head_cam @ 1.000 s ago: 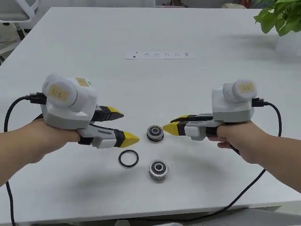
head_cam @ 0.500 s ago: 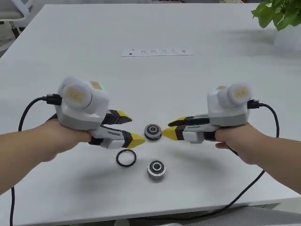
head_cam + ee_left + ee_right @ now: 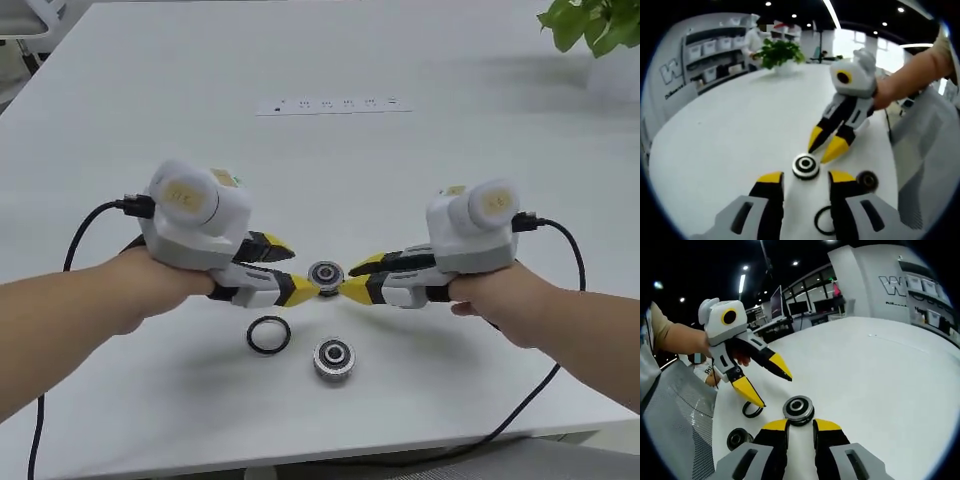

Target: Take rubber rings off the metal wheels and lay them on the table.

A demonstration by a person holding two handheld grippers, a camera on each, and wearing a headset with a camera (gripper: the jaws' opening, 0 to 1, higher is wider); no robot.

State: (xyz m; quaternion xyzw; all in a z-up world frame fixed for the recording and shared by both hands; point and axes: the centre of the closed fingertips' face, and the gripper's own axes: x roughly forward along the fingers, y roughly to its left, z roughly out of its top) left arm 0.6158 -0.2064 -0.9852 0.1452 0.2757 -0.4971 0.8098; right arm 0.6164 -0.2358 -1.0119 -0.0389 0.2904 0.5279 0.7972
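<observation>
two metal wheels, one loose rubber ring and two grippers are showing on the white counter [image 3: 480, 130]. nearest the person, the near wheel [image 3: 333, 358] is lying flat, a small round disc with a bare silver-grey rim and a dark hub. just to its left, apart from it, the rubber ring [image 3: 268, 335] is lying flat on the counter, a thin black hoop with the white surface showing through its middle. beyond these, the far wheel [image 3: 325, 273] is sitting flat between the two sets of yellow tips; in the left gripper view this far wheel [image 3: 806, 166] is showing a dark outer band around a pale face and a dark centre. the left gripper [image 3: 298, 270] is coming in from the left with its jaws spread wide, one tip on each side of the wheel. the right gripper [image 3: 350, 280] is facing it from the right, released, with only a narrow gap between its jaws, tips just beside the wheel's rim. both grippers are wearing white plastic bodies, black jaws and yellow tips, and two black cables [image 3: 573, 255] are trailing back from them. farther off, one flat white power strip [image 3: 333, 105] is lying on the counter, and one green leafy plant [image 3: 590, 25] is standing at the far right corner.
</observation>
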